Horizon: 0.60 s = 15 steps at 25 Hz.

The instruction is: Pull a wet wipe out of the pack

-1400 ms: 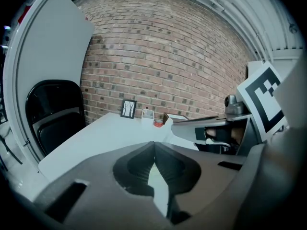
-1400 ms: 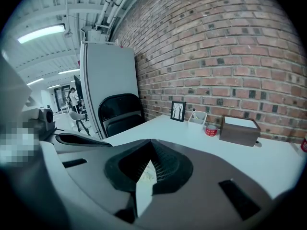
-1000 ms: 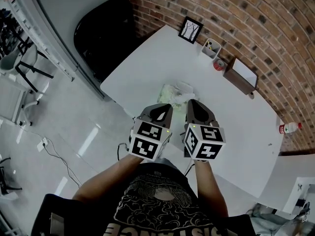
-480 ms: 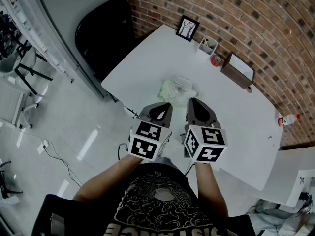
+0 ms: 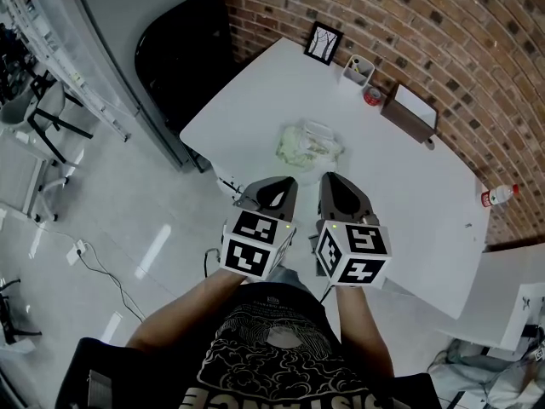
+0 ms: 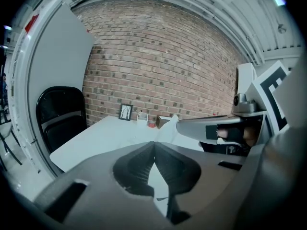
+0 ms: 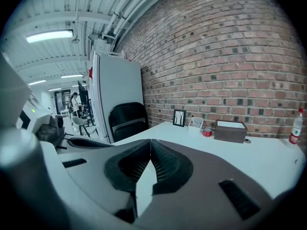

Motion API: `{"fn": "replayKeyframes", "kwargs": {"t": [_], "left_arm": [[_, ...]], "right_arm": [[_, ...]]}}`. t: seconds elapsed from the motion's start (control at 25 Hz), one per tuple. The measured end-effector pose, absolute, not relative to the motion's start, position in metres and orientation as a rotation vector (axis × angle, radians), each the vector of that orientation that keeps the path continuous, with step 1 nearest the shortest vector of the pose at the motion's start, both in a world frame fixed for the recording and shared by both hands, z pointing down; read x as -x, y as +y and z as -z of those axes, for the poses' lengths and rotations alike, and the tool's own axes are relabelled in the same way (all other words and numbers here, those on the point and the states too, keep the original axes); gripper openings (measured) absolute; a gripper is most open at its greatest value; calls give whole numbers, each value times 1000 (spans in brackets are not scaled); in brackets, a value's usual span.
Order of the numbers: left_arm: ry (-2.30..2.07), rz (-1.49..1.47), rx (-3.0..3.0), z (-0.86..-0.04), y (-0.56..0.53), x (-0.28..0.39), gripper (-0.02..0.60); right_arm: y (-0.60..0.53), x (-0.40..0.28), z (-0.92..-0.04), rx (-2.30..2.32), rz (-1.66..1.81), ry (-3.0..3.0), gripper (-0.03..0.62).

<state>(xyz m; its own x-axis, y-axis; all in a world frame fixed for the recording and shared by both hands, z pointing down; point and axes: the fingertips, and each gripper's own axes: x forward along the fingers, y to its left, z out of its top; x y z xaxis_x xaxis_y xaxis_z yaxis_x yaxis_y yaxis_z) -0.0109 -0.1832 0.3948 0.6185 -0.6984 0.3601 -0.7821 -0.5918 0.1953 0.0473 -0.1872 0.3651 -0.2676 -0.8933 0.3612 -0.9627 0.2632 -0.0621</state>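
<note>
Left gripper [image 5: 283, 182] and right gripper [image 5: 329, 178] have backed off the wipe pack [image 5: 309, 142], jaws closed, empty.

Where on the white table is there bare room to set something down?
Bare: the stretch between the wipe pack and the bottle, and the corner beside the chair. Crowded: along the brick wall, where frame, cup and box stand.
</note>
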Motion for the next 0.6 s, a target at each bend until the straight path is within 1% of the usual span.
{"fn": "replayKeyframes", "kwargs": {"t": [0.6], "left_arm": [[-1162, -346, -2526, -396, -155, 7, 12]], "right_arm": [[-148, -42, -376, -1719, -424, -2263, 17]]}}
